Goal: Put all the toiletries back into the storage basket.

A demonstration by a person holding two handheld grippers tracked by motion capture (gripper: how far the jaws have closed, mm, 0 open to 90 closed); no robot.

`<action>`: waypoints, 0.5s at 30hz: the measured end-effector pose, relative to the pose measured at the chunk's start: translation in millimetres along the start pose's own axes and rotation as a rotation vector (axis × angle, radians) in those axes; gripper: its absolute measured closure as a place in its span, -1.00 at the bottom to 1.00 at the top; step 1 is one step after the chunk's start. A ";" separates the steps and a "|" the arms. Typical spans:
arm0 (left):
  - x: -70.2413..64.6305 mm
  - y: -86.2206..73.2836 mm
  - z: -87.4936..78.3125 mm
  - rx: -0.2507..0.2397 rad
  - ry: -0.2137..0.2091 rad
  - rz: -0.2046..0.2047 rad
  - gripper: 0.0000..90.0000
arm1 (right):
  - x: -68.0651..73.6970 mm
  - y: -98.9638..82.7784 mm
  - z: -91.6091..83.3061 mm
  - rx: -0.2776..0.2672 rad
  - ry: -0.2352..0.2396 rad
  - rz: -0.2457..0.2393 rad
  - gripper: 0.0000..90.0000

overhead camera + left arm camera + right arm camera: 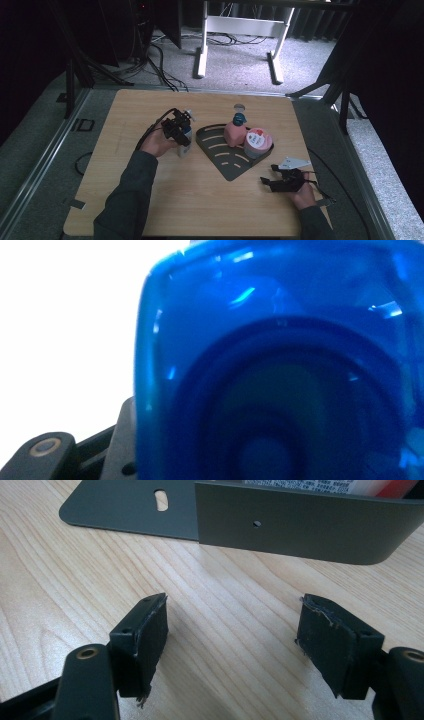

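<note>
From above, we see the left gripper (182, 131) wrapped round a small blue-capped bottle (186, 137) standing mid-table, just beside the dark tray (227, 167); whether the jaws press it, we cannot tell. In the left gripper view, blue plastic (280, 365) looms right against the lens. In the right gripper view, our right gripper (232, 625) holds its jaws wide apart over bare wood, facing the tray wall (310, 525).
</note>
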State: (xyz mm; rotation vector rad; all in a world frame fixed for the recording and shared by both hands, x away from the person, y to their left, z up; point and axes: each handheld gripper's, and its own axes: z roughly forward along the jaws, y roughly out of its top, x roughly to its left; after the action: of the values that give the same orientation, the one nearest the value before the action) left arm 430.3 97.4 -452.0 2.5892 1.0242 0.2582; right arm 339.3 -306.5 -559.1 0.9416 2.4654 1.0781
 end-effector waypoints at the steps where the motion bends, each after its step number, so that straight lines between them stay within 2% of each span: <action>1: 0.2 -0.1 -0.3 0.000 0.002 0.000 0.21 | 0.0 0.0 0.0 0.000 0.000 0.000 -0.38; 15: -2.1 0.3 -10.5 -0.043 -0.003 -0.014 0.21 | 0.0 0.0 0.0 0.000 0.000 0.001 -0.38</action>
State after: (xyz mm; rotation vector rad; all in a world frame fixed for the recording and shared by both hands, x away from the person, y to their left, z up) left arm 425.9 98.3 -442.3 2.5422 1.0247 0.2703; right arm 339.3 -306.4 -559.1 0.9425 2.4653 1.0780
